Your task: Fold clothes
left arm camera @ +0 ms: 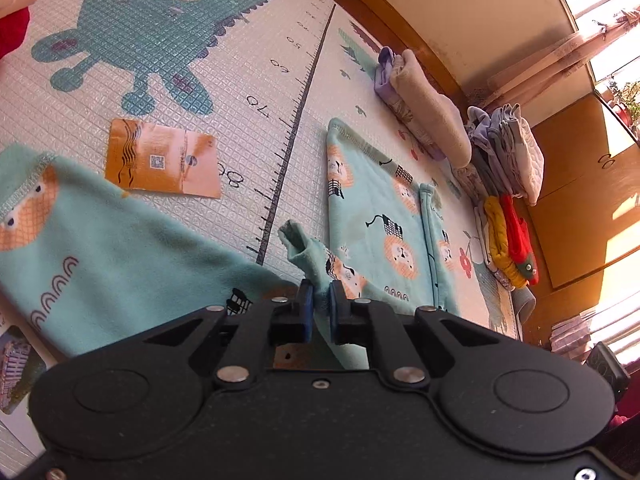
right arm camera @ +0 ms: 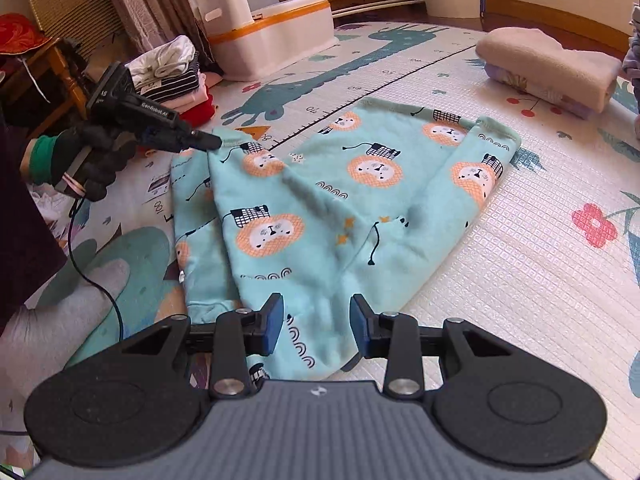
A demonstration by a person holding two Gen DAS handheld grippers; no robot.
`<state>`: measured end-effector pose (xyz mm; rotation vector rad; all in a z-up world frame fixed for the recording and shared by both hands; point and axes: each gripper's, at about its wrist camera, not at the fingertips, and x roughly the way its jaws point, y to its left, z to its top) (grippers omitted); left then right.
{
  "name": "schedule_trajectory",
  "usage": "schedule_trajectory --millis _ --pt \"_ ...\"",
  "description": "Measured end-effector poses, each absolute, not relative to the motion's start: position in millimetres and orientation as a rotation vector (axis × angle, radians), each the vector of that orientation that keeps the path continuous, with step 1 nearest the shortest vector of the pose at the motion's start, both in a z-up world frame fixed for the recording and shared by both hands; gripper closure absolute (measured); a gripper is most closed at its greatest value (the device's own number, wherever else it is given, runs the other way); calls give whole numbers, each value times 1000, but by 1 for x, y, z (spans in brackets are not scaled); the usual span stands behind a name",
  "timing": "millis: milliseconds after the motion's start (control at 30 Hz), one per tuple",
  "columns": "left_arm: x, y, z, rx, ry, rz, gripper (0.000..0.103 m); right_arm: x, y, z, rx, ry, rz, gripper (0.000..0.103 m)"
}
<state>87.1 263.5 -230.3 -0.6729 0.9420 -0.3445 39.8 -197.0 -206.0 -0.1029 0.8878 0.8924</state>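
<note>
Right wrist view: my right gripper (right arm camera: 317, 326) hovers with its blue pads spread apart, nothing between them, directly above the near edge of the teal lion-print garment (right arm camera: 352, 200). The garment lies on the play mat (right arm camera: 540, 280), partly folded over itself, with one layer lifted at its far-left corner. At that corner my left gripper (right arm camera: 208, 142), held in a black-gloved hand (right arm camera: 92, 160), has its tips closed on the fabric edge. Beyond the garment, against the mat's far side, sits a folded beige towel (right arm camera: 548, 64); to the garment's far left stand a white and orange bin (right arm camera: 276, 32) and a stack of folded striped and red clothes (right arm camera: 176, 76).

Left wrist view: my left gripper (left arm camera: 318, 304) has both blue pads pressed together on a bunched fold of the same garment (left arm camera: 372, 200), which rises between them. To the garment's left an orange card (left arm camera: 162, 160) lies flat on the mat (left arm camera: 240, 60). To the garment's right, folded clothes (left arm camera: 504, 160) stand in a row along the wall.
</note>
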Motion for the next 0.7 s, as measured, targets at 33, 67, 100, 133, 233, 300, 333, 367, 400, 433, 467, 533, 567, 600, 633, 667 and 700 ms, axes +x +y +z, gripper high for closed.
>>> schedule_trajectory --millis 33,67,100,133,233,300,333,367,400,433,467,533,567,600,633,667,700 --pt "90 260 -225 -670 935 -352 98 32 -192 -206 -133 880 917 64" --pt "93 256 -219 -673 927 -358 98 27 -188 -207 -152 874 936 64" --pt "96 252 -213 -678 915 -364 98 22 -184 -208 -171 867 955 64" --pt "100 247 -207 -681 903 -372 98 18 -179 -210 -188 860 975 64" --pt "110 230 -190 -689 867 -400 99 15 -168 -216 -209 863 993 61" --pt "119 215 -179 -703 846 -425 99 16 -166 -221 -204 871 998 60" --pt "124 208 -175 -711 839 -438 99 15 -165 -223 -201 873 1002 59" --pt "129 201 -171 -716 834 -448 99 15 -163 -225 -207 877 1000 58" --pt "135 193 -168 -715 830 -457 99 14 -162 -228 -217 884 999 56" --pt "141 186 -165 -715 826 -466 99 13 -161 -231 -224 892 999 54" --pt "148 180 -162 -716 821 -473 99 12 -162 -233 -222 894 997 54" --pt "161 167 -158 -717 813 -489 99 13 -165 -235 -188 903 992 53" --pt "168 161 -156 -715 809 -497 99 14 -166 -236 -179 909 986 53" --pt "175 155 -156 -709 807 -503 99 16 -167 -237 -168 915 983 53" --pt "182 149 -156 -705 808 -505 99 18 -168 -239 -148 926 978 53" --pt "188 144 -156 -702 811 -506 99 21 -170 -241 -124 938 972 53" --pt "194 138 -156 -698 813 -505 99 24 -172 -242 -92 952 963 53"
